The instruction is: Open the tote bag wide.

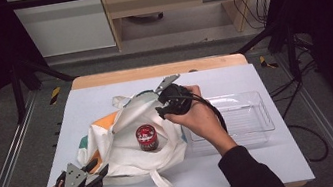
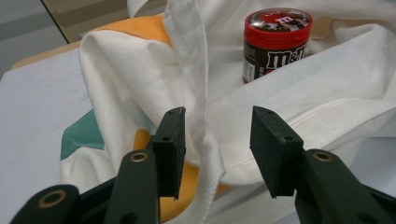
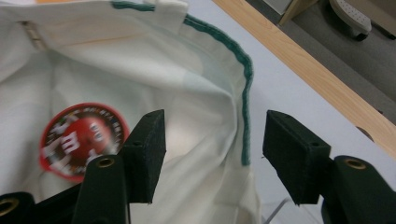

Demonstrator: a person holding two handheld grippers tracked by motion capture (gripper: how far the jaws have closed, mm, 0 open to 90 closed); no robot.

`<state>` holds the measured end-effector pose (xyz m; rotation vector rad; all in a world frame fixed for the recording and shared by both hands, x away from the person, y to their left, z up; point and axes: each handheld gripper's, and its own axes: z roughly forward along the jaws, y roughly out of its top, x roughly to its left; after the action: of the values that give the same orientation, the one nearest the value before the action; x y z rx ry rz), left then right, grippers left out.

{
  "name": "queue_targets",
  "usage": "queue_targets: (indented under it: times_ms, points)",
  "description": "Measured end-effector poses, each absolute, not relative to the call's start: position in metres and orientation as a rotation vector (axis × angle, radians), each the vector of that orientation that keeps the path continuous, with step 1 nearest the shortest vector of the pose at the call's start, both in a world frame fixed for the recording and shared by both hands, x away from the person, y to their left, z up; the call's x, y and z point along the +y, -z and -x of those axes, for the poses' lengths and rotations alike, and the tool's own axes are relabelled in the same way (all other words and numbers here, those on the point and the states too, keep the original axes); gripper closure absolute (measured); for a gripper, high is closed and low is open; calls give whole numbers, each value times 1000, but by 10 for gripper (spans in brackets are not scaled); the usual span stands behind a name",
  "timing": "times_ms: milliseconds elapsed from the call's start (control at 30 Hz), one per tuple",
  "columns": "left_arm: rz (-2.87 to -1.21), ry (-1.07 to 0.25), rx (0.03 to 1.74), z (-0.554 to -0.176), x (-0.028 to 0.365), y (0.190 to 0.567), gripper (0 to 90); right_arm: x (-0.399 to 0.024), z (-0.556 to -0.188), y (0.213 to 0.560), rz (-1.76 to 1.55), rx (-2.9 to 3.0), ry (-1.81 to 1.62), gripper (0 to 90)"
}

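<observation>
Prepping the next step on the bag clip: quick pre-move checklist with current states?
1. Candy jar upright inside the tote bag: ok.
2. Left hand-held gripper released: ok, jaws apart, the bag's strap loose between them.
3. Right hand-held gripper released: ok, pads clear of the green-stitched rim.
4. Bag mouth open enough to reach the jar: ok in the high view.
5. Clear plastic tray free beside the bag: ok.
6. Jar lid tight: cannot tell.
</observation>
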<state>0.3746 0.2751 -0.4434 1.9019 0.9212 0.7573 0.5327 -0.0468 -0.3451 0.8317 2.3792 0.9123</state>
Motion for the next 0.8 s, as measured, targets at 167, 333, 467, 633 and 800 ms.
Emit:
queue_targets:
  times_ms: [167,333,467,633,800]
  points:
    - [-1893,-771,900,-373,273,441,516,-60,-504,339,-818,2379,-958,432]
    - [-1899,-785,875,-373,272,439,494,-74,-484,338,-811,2354,-1008,509]
    - [-1893,-782,880,-377,272,439,481,-84,-474,341,-842,2357,-1019,513]
    - [-1888,-778,901,-387,275,432,460,-92,-466,346,-865,2359,-1038,508]
    - [-1928,-785,847,-406,266,413,436,-97,-460,348,-886,2345,-1041,503]
